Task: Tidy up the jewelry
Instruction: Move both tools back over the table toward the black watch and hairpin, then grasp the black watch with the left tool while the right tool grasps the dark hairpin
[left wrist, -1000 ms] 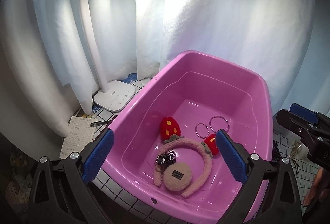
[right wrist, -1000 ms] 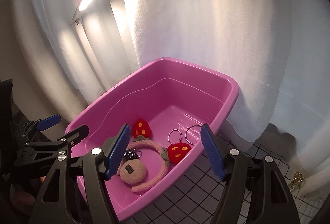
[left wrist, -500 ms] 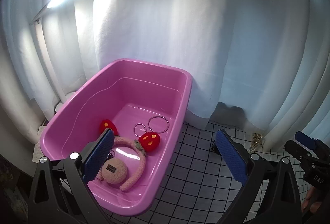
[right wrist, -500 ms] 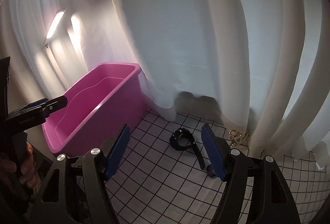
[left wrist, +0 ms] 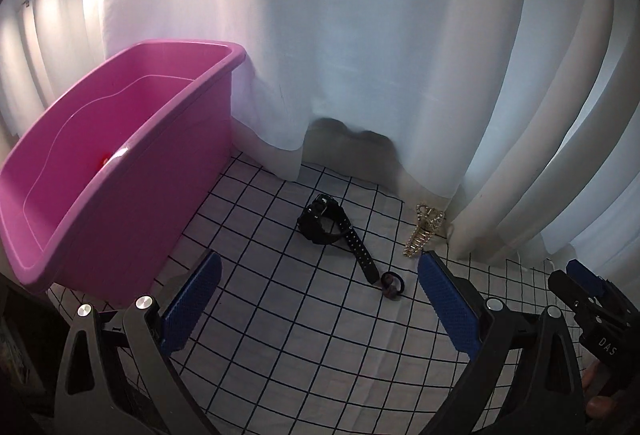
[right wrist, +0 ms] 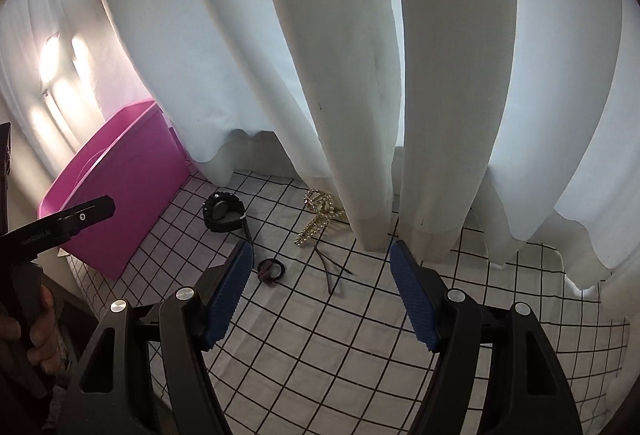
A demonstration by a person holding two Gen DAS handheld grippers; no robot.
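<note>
Both claws stand wide apart with nothing between the pads: left gripper (left wrist: 318, 299) and right gripper (right wrist: 322, 289), each above the checked cloth (right wrist: 360, 347). On the cloth, right of the pink tub (left wrist: 120, 171), lie a black watch (left wrist: 326, 225), a dark hair tie (left wrist: 392, 285) and a gold pearl clip (left wrist: 424, 231) by the white curtain (left wrist: 380, 35). The clip's top end touches the curtain hem.

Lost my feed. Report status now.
Left gripper and right gripper open, empty. Black watch, gold clip, hair tie loose on grid cloth beside pink tub. Nothing in the way.
</note>
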